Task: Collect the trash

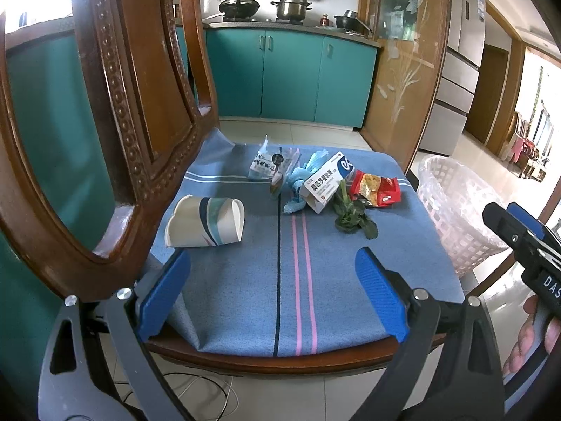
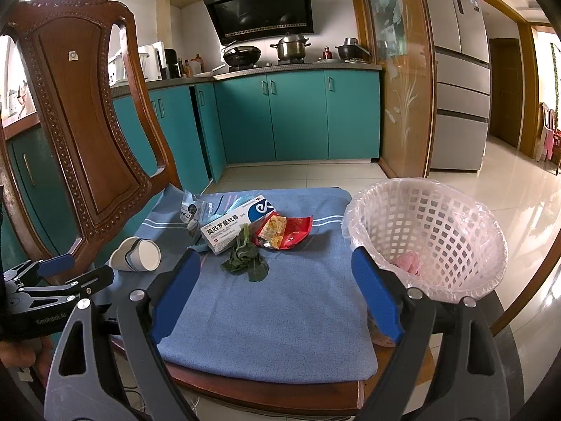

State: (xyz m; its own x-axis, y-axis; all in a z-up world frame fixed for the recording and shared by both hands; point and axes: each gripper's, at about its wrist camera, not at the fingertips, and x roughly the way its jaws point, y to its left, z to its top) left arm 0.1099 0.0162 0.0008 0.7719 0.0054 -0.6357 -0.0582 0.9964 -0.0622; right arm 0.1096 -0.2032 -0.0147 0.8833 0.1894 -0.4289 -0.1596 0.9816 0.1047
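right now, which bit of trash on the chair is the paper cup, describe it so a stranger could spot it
Start at the wooden chair with the blue cloth over its seat. The paper cup lies on its side near the chair's backrest, apart from the clump of wrappers, medicine box and wilted greens. It is the only squashed white cup, with dark blue and teal stripes.

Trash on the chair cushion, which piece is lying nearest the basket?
The red snack wrapper, torn open. It lies on the side of the pile toward the white basket; the medicine box and paper cup lie farther away.
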